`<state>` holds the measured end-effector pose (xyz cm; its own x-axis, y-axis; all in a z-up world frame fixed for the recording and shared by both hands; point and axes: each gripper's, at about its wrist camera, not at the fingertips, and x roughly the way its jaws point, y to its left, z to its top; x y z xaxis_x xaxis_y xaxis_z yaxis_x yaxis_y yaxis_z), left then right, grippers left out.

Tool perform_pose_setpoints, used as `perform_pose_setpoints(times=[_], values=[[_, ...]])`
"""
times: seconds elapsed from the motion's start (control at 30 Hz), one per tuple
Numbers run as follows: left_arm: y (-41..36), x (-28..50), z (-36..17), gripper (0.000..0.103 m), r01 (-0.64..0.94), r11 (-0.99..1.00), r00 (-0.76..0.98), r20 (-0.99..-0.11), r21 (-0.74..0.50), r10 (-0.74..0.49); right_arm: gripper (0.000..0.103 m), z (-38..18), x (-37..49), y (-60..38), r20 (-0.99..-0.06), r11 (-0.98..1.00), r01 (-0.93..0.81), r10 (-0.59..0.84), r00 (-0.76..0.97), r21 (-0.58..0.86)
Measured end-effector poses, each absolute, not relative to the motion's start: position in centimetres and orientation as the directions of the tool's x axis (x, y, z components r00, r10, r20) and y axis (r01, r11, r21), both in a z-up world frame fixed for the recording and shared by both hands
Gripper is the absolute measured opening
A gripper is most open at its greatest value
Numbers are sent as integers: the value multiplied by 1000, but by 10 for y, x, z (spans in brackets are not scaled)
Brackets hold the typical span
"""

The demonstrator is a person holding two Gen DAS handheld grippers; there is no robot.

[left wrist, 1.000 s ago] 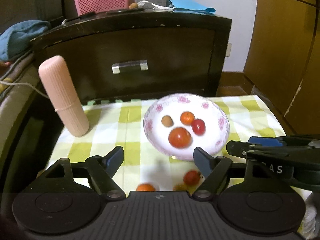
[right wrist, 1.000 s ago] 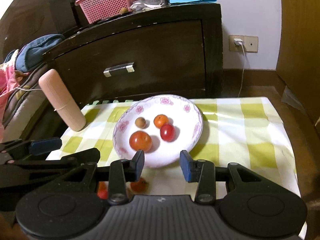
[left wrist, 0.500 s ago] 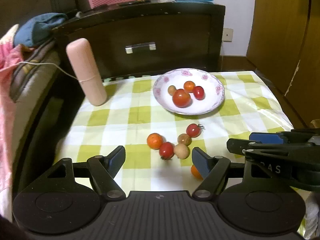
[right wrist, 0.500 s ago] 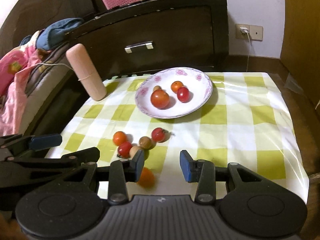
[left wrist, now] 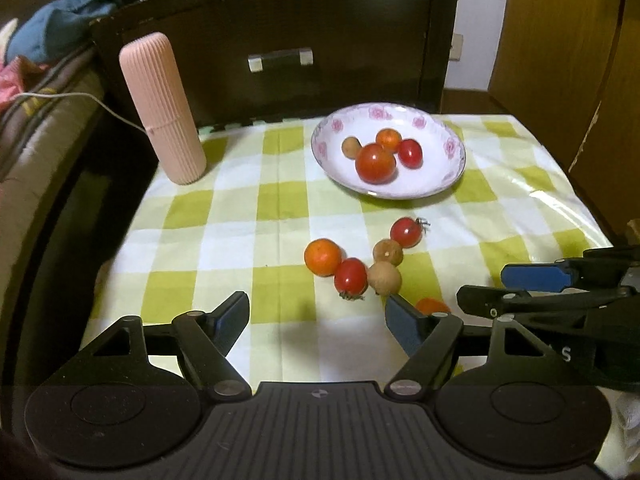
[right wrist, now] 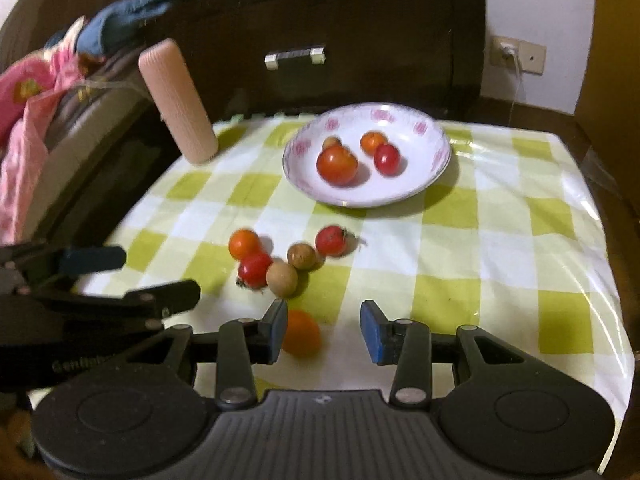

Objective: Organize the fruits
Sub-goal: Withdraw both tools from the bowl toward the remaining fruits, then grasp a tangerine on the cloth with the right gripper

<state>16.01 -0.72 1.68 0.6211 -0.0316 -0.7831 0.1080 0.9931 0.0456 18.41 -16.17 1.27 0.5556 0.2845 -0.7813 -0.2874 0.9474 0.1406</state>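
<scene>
Green-and-white checked cloth [left wrist: 240,216] is covering the table and filling the middle of both views. A white plate [left wrist: 448,168] with pink flowers on its rim is sitting in the upper middle of the frame, holding four fruits — a big red tomato [left wrist: 375,163], a small red one [left wrist: 410,153], an orange one [left wrist: 389,138] and a brown one [left wrist: 351,146].

Below the plate, five loose fruits are lying in a cluster on the cloth near the centre of the left view: an orange fruit [left wrist: 322,257] touching a red tomato [left wrist: 350,276], two brown fruits [left wrist: 384,278] [left wrist: 387,252] beside it, and a red tomato with a stem [left wrist: 406,231] at the upper right of the group. A sixth, an orange fruit [right wrist: 301,333], is lying apart lower in the frame.

The left gripper [left wrist: 316,320] is hovering with its jaws standing wide and nothing between them. The right gripper [right wrist: 324,332] has just been opening its jaws; the lone orange fruit is sitting between them, just beside the left-hand pad [right wrist: 276,330] — whether it is touching that pad cannot be told — and clear of the other pad.

A pink ribbed cylinder [left wrist: 160,108] is standing at the upper left of the cloth, tilted in the view, in front of a dark wooden drawer unit [left wrist: 280,20].
</scene>
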Motion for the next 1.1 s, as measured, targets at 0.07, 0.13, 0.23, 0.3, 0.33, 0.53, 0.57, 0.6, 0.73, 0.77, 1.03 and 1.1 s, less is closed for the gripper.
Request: perform_pose_setpoints(times=[0.07,0.13,0.23,0.3,0.33,0.53,0.57,0.6,0.73,0.77,1.03,1.1], values=[[-3,159,13,82,110,994,608,-792,25,-47,39,8,185,-160,-788,944,-302,283,546,130],[2,160,9,82,104,994,587,-806,-8,-68,39,2,185,-157,-801,940,-317,287,526,128],[7,163,5,82,87,996,571,-818,-30,-74,39,-6,187,-150,-813,935,-340,278,512,105],[7,163,4,82,87,996,569,-819,-22,-68,39,-10,188,-146,-818,935,-346,261,513,82],[6,163,3,83,88,996,570,-819,-11,-59,39,-12,188,-144,-817,935,-348,256,517,73],[8,165,0,83,95,995,564,-823,-9,-61,41,-12,190,-143,-812,930,-366,249,528,47],[8,165,1,83,98,995,565,-822,-9,-64,41,-11,190,-144,-809,928,-370,249,532,43],[7,166,0,83,101,995,566,-822,-11,-66,41,-11,191,-144,-808,924,-379,257,531,45],[9,167,2,84,91,996,566,-822,-24,-71,41,-14,195,-142,-813,918,-390,284,508,76],[11,167,3,84,87,996,567,-820,-32,-76,41,-15,197,-142,-816,916,-391,294,498,92],[18,167,7,85,76,995,572,-815,-58,-91,41,-24,205,-130,-827,907,-405,313,466,115],[17,169,6,85,81,995,570,-816,-62,-97,41,-29,206,-127,-837,910,-400,299,459,106]])
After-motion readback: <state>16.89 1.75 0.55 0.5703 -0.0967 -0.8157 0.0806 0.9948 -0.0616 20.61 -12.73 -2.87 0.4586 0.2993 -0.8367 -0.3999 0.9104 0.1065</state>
